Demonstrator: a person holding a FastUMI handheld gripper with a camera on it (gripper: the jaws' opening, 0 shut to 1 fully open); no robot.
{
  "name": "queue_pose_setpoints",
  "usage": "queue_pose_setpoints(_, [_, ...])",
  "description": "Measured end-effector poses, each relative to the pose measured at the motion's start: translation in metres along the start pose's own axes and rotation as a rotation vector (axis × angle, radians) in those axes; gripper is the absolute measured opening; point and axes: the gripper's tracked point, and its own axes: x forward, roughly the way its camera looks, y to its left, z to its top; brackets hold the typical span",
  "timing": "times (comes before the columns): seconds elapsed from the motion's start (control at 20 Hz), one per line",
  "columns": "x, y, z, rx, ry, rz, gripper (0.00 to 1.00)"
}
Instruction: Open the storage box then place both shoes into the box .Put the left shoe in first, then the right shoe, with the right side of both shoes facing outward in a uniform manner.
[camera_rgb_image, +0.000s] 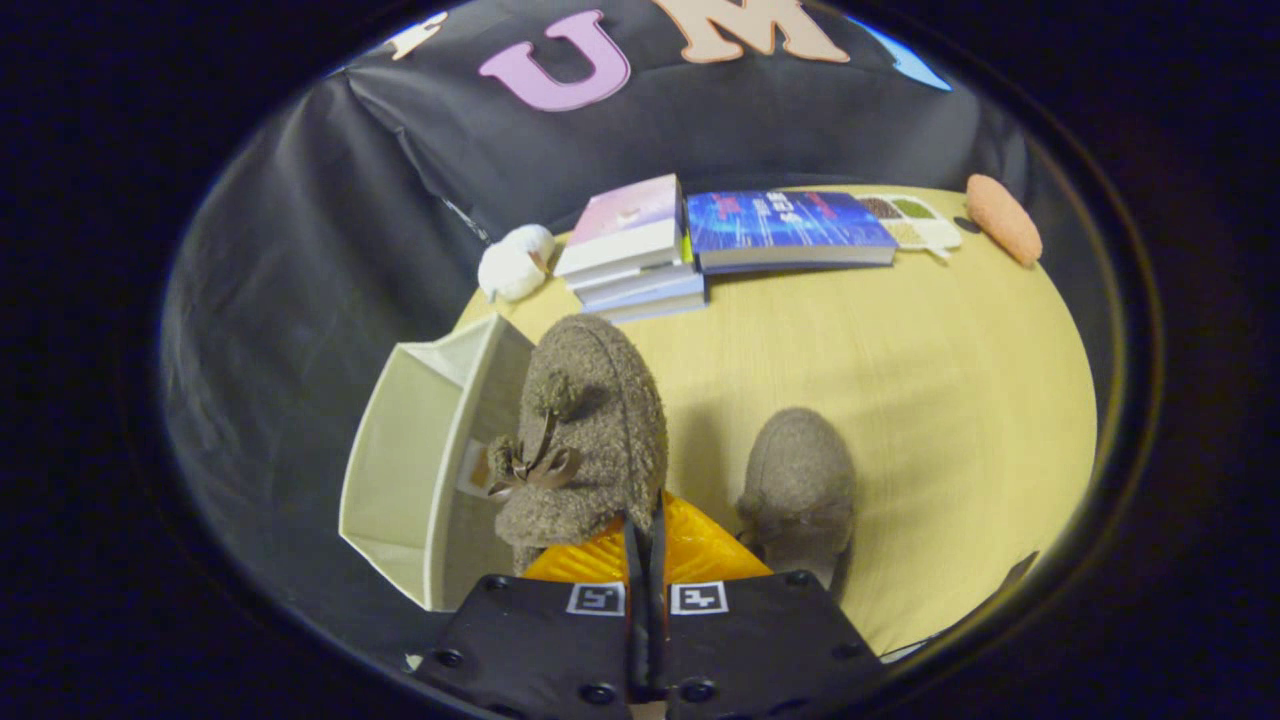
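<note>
Shoe (590, 430), a fuzzy brown slipper with a small bow and pompom on its upper, sits just ahead of the fingers, its heel end caught at the fingertips. Gripper (645, 535) has its two fingers drawn nearly together, pinching what looks like the slipper's rear rim; the exact contact is hidden behind the fuzz, so the hold is probable rather than certain. Toe of this shoe points away from the camera, toward the books.

Storage box (420, 470), cream fabric, stands just left of the held shoe with its open mouth facing toward the shoe; the slipper's left side overlaps the box's near edge. Interior is visible and pale.

Second shoe (800, 480), same brown fuzzy kind, rests on the table to the right of the held shoe, apart from it, toe also pointing away.

Table (900, 350) is light yellow wood grain. Beyond the shoes: a stack of books (635, 255), a blue book (785, 230) lying flat beside it, a small white compartment tray (915, 220), an orange sponge-like object (1003, 218) at the far right, and a white plush item (515, 262) at the far left corner.
</note>
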Motion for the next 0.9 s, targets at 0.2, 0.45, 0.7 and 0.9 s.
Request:
queue_pose_setpoints(0.2, [-0.014, 0.050, 0.032, 0.054, -0.037, 0.081, 0.03])
queue_pose_setpoints(0.45, [-0.004, 0.112, 0.043, 0.119, -0.011, 0.158, 0.03])
queue_pose_setpoints(0.7, [0.027, 0.157, 0.026, 0.155, 0.062, 0.161, 0.03])
queue_pose_setpoints(0.9, [0.053, 0.180, 0.006, 0.136, 0.101, 0.120, 0.03])
